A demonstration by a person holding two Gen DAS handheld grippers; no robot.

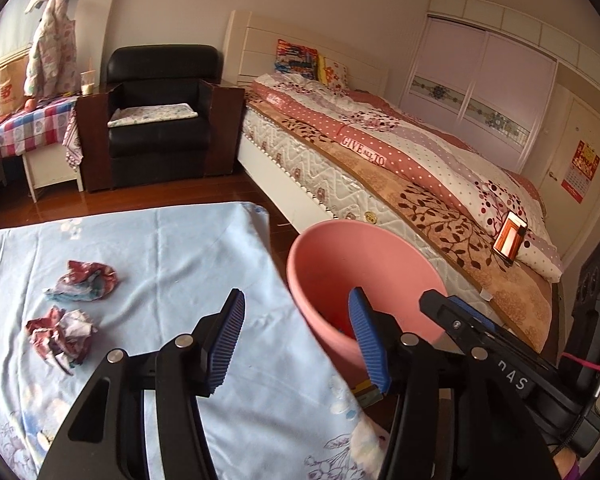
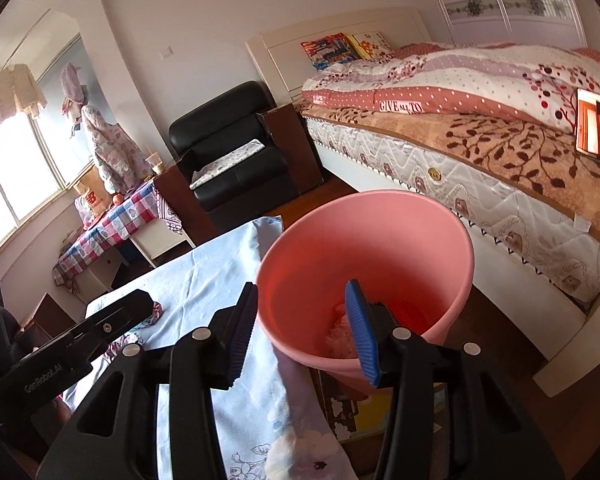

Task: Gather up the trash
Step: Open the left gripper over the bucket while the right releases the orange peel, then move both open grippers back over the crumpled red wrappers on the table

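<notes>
Two crumpled paper balls lie on the light-blue cloth table [image 1: 160,248]: one farther back [image 1: 83,281], one nearer [image 1: 60,336]. A pink bin [image 1: 340,264] stands beside the table's right edge; it also shows in the right wrist view [image 2: 380,232] with pale crumpled trash [image 2: 340,338] at its bottom. My left gripper [image 1: 298,308] is open and empty over the table's right edge, right of the paper balls. My right gripper [image 2: 302,300] is open and empty, straddling the bin's near-left rim. The right gripper's body [image 1: 480,332] shows in the left wrist view.
A bed [image 1: 400,160] with a patterned quilt runs along the right, a phone [image 1: 510,238] on it. A black armchair [image 1: 160,116] and a table with checked cloth [image 1: 24,128] stand at the back. A box or book [image 2: 364,412] lies on the wood floor under the bin.
</notes>
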